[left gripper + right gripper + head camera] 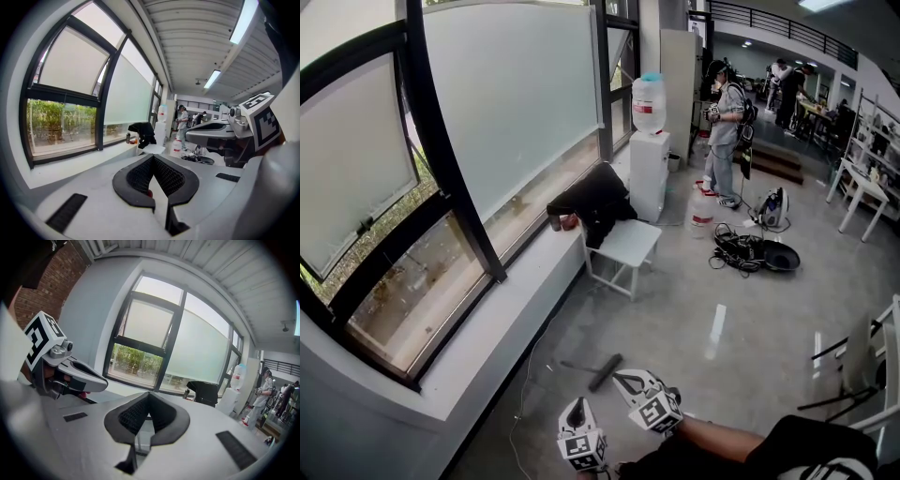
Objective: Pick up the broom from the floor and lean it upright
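Note:
The broom (602, 371) lies flat on the grey floor, its dark head to the right and its thin handle running left. My right gripper (622, 378) hovers just beside the broom head, jaws shut with nothing between them. My left gripper (577, 409) is lower and to the left, near the bottom edge, also shut and empty. In the left gripper view the black pads (140, 174) meet at their tips, and the right gripper (188, 136) shows at the right. In the right gripper view the pads (133, 414) are closed, and the left gripper (104, 383) shows at the left.
A long window ledge (502, 319) runs along the left. A small white table (628, 246) with a black garment (595, 199) stands ahead, and a water dispenser (649, 141) behind it. A person (724, 131) stands far off. Cables (741, 251) lie on the floor. A chair (862, 370) stands at right.

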### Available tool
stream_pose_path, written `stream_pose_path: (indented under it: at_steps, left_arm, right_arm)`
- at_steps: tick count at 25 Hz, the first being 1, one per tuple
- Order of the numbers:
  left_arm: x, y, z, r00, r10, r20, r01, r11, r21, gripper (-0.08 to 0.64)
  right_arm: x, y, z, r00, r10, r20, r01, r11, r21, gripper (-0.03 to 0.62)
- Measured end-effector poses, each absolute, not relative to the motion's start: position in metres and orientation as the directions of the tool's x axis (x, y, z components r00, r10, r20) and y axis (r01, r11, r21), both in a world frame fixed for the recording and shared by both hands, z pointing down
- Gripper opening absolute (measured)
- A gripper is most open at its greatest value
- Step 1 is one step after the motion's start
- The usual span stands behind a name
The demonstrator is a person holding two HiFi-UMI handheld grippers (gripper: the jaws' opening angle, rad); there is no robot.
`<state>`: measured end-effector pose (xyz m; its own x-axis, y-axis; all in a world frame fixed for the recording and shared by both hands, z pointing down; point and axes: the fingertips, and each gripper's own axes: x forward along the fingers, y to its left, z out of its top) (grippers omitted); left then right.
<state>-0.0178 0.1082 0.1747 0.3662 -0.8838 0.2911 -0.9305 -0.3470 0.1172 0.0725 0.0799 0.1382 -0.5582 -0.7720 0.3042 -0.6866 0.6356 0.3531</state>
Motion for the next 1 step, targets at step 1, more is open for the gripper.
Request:
stream_pose_path:
  at_steps: [1]
  left_arm:
    - [-0.0171, 0.1088, 0.1738, 0.367, -0.884, 0.291, -0.93, -0.348, 0.118, 0.005]
  right_arm:
    - [0.073, 0.0809, 0.136, -0.558, -0.773, 0.302, -0.688, 0.635, 0.352, 0.008]
